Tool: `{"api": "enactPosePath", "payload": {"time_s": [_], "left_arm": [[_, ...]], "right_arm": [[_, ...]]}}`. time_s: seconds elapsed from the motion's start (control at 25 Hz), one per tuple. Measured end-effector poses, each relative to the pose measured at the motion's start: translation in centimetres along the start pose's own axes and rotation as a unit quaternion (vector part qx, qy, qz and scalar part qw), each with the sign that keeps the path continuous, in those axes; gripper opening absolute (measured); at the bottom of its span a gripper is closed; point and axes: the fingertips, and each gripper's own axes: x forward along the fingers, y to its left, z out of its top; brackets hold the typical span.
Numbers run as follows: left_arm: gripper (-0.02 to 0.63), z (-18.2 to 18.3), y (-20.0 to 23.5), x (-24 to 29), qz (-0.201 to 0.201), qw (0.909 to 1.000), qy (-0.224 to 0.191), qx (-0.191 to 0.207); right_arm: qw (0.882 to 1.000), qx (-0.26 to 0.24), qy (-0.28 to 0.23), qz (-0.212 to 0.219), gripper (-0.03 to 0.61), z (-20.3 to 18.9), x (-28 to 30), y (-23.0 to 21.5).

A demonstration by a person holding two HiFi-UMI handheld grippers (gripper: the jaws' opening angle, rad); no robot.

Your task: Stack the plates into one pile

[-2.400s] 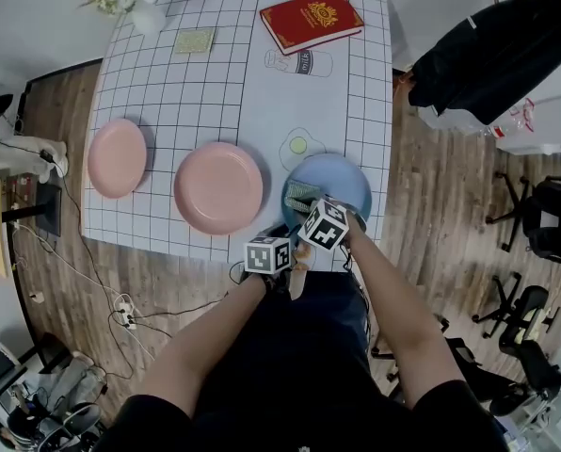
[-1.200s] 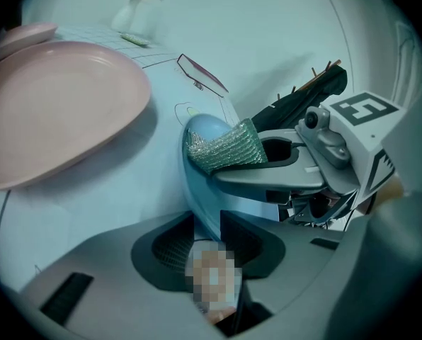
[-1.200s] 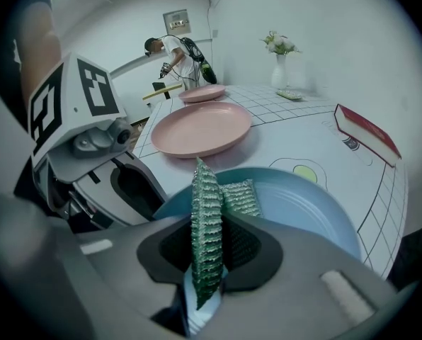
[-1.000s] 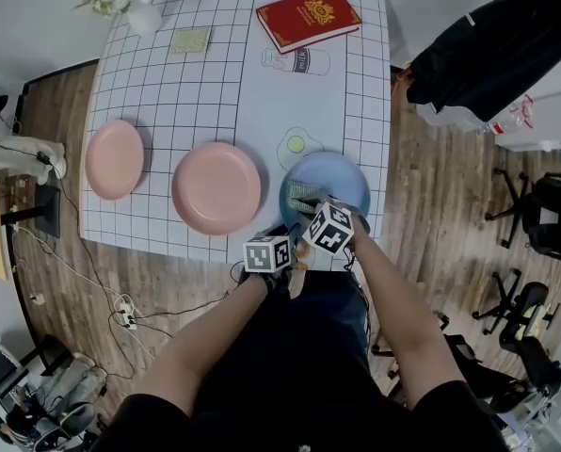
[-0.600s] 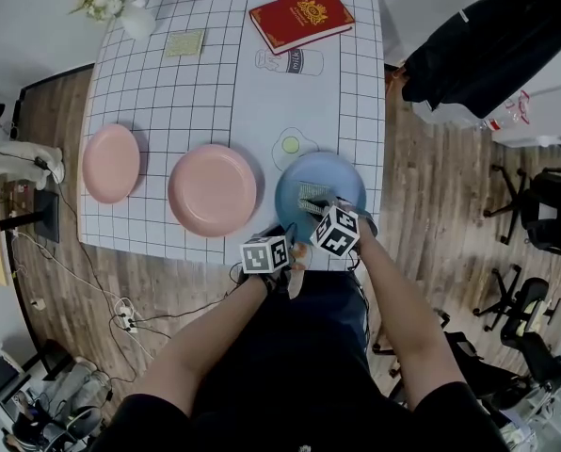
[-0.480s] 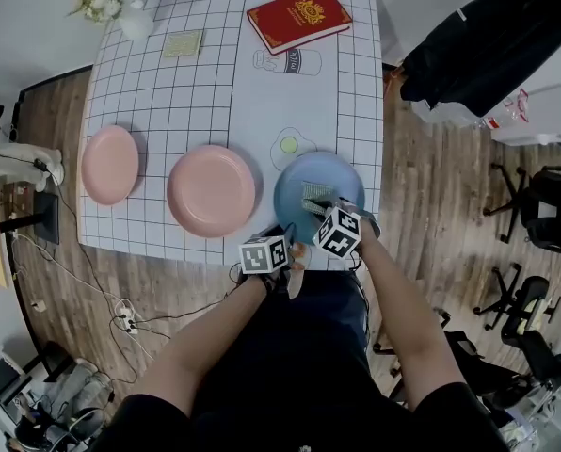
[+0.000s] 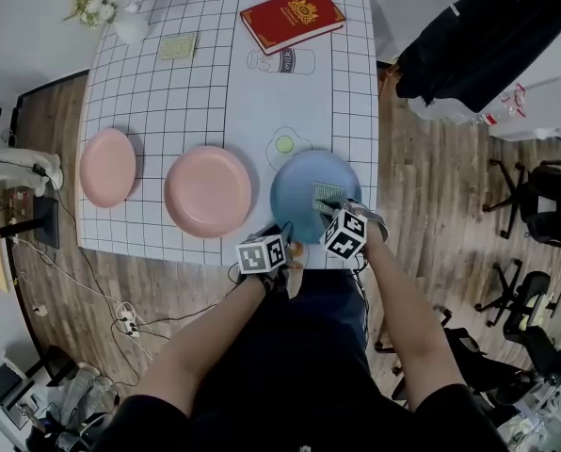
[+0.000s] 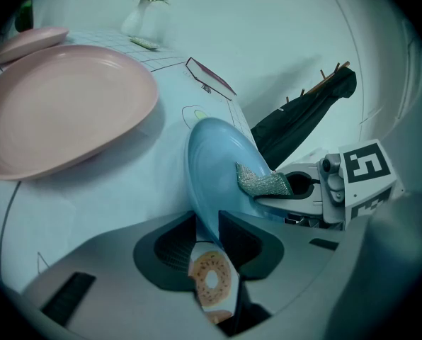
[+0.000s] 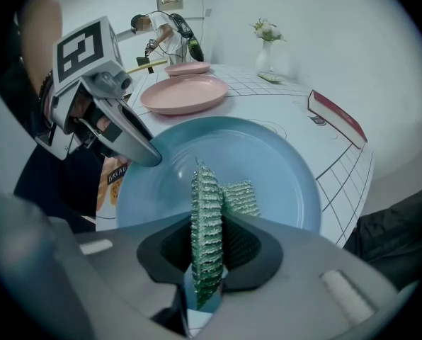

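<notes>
A blue plate (image 7: 304, 196) lies at the table's near right corner. My left gripper (image 7: 282, 236) grips its near rim; the jaws have just been closing, with the rim (image 8: 209, 190) between the pads. My right gripper (image 7: 331, 207) hangs over the plate's right half, pointing steeply down. It is shut on a glittery green-silver scouring cloth (image 9: 207, 218) that touches the plate (image 9: 267, 161). A large pink plate (image 7: 208, 190) sits just left of the blue one. Farther left is a smaller pink plate (image 7: 107, 167).
The checked tablecloth (image 7: 215, 92) carries a red book (image 7: 291, 17), a small green card (image 7: 178, 46) and a vase of flowers (image 7: 111, 8) at the far end. A dark jacket (image 7: 478, 36) hangs right of the table. Cables and wooden floor lie around.
My right gripper has slid the cloth to the right across the blue plate. The left gripper has stayed on the plate's near rim.
</notes>
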Motion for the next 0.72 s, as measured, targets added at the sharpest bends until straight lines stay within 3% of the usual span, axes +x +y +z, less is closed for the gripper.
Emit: {"api": "enactPosePath", "payload": {"time_s": [0.32,0.72], "left_arm": [[0.094,-0.1,0.1,0.0,0.002,0.9999,-0.003,-0.01],[0.091,0.0,0.1,0.0,0.006,0.9998,-0.008,-0.02]], "right_arm": [[0.999,-0.001,0.04,-0.018,0.078,-2.3,-0.6,-0.7],[0.99,-0.072,0.101,-0.07,0.078,-3.3,-1.5,-1.2]]}}
